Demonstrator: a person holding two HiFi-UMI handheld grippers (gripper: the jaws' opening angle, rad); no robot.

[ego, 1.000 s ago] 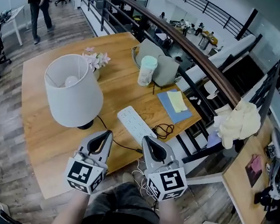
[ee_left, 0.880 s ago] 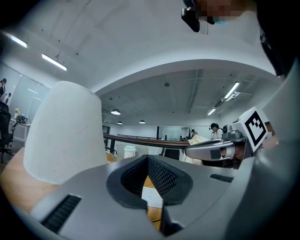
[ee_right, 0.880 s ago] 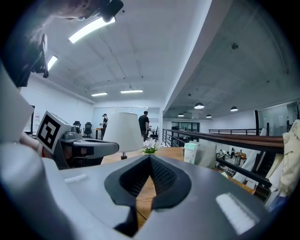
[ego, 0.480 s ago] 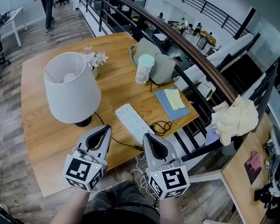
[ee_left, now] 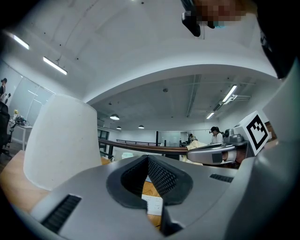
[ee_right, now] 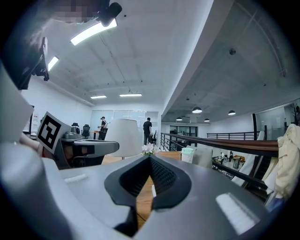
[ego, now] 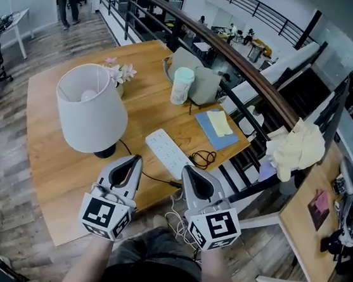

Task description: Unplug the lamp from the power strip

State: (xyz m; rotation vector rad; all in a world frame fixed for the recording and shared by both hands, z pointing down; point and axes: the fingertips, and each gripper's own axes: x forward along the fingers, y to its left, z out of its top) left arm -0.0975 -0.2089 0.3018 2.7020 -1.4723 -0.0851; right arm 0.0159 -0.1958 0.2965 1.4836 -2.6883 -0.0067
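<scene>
You're at a wooden table (ego: 51, 173) on a railed upper floor, holding the left gripper (ego: 137, 159) and right gripper (ego: 184, 169) side by side over its near edge, each with its jaws pressed together on nothing. Just beyond the right one, at twelve o'clock, lies the white power strip (ego: 168, 153). A black cord (ego: 152, 180) runs from its near end to the lamp (ego: 91, 109) at ten o'clock.

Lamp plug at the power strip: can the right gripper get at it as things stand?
Probably yes. The right gripper sits right beside the lamp plug at the power strip's near end, with nothing between them. Its jaws are shut, though, and would need opening first.
</scene>
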